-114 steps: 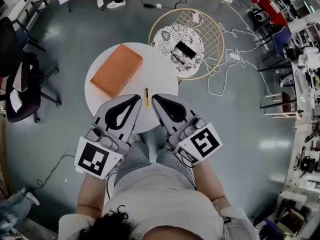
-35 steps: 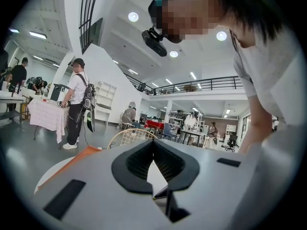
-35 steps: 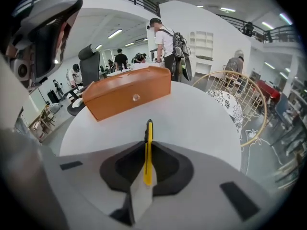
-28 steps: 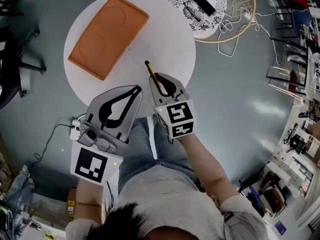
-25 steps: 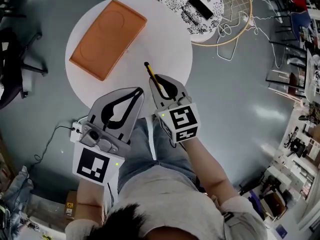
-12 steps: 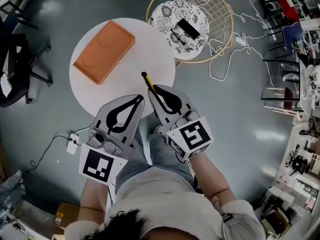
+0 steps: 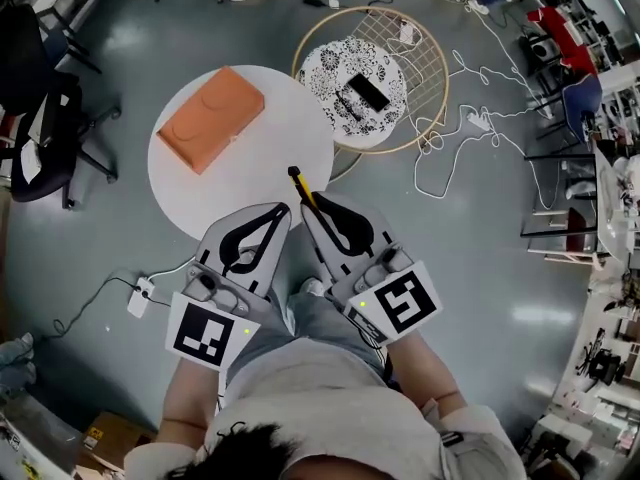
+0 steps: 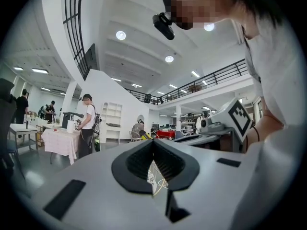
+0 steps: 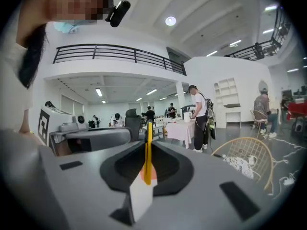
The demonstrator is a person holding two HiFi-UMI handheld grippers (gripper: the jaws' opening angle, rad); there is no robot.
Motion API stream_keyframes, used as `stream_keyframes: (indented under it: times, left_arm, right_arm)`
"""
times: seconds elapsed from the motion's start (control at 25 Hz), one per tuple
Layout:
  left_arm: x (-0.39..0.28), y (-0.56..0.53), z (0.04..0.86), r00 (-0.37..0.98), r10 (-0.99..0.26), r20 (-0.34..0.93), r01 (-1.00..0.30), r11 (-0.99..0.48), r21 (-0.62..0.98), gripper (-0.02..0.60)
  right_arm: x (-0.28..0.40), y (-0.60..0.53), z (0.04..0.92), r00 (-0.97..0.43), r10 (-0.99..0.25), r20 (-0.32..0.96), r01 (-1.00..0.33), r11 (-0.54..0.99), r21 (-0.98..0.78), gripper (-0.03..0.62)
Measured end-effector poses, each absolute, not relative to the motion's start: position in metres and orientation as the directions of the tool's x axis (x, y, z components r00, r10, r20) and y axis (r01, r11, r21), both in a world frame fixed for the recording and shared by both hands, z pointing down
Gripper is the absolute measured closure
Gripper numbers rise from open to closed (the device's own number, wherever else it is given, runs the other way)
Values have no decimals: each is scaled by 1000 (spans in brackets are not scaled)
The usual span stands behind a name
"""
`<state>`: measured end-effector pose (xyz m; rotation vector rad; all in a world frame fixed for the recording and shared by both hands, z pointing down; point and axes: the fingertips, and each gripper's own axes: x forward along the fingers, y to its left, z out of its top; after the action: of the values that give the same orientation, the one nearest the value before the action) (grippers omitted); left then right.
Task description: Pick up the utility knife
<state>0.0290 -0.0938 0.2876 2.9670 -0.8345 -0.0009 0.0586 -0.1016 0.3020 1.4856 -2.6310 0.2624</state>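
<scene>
The utility knife, yellow with a black end, is held in the air above the near edge of the round white table. My right gripper is shut on it. In the right gripper view the yellow knife stands on edge between the closed jaws of my right gripper and points away from me. My left gripper hovers just left of it, shut with nothing held. In the left gripper view the black pads of my left gripper meet at the tip.
An orange tray lies on the far left of the table. Behind the table a patterned round stool carries a black phone inside a wire hoop. White cables trail on the floor at right. An office chair stands at left.
The knife lay on the table between both grippers; my right gripper has shut on it and lifted it. Both grippers have risen, so the table looks smaller.
</scene>
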Motion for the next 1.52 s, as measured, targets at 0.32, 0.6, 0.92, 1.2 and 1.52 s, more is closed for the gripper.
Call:
stream_keyframes:
  times: [0.32, 0.6, 0.92, 1.2, 1.52]
  left_arm:
    - [48, -50, 273, 821, -570, -8, -570, -821, 24, 571]
    - [60, -19, 257, 800, -599, -32, -599, -801, 1, 571]
    - [65, 1, 250, 781, -623, -38, -624, -781, -11, 572]
    - [62, 5, 245, 767, -640, -43, -641, -767, -17, 571]
    - [59, 6, 244, 757, -652, -40, -653, -757, -28, 572]
  right_arm:
    - [75, -52, 273, -579, -812, 77, -815, 576, -64, 546]
    - [87, -23, 253, -612, -790, 23, -791, 612, -17, 546]
    - [92, -1, 244, -635, -772, -10, -772, 635, 13, 546]
    - [89, 4, 240, -654, -757, -25, -757, 653, 22, 545]
    - [84, 4, 239, -671, -741, -32, -742, 670, 22, 546]
